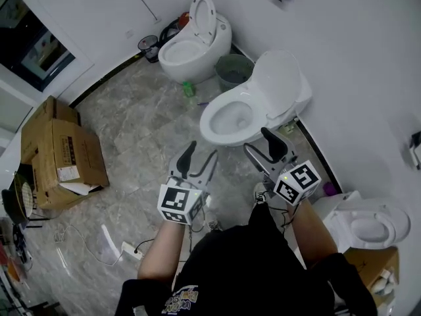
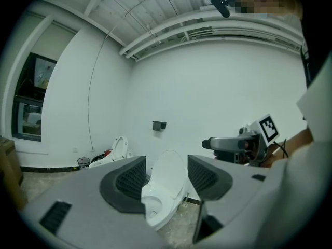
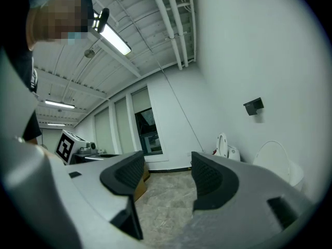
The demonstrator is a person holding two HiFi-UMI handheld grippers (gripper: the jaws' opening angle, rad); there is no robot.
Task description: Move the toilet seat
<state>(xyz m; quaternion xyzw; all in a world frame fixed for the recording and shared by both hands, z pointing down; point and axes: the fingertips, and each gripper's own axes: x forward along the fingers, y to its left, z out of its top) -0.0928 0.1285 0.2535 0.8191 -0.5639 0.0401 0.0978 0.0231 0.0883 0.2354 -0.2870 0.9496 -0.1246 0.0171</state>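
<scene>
Toilet seat [image 1: 216, 118] sits untouched on the near toilet [image 1: 299, 101] by the right wall, lid [image 1: 276, 78] raised, as my left gripper [image 1: 199, 158] and right gripper [image 1: 262, 147] hover just short, jaws apart and empty, the move not yet begun.

Bin [image 1: 233, 72] — between near toilet [image 1: 253, 104] and far toilet [image 1: 192, 46].

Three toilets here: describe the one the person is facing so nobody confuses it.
Follow the white wall on the right. Three toilets stand near it; this toilet is the middle one, lid raised, with a grey bin at its far side.
</scene>
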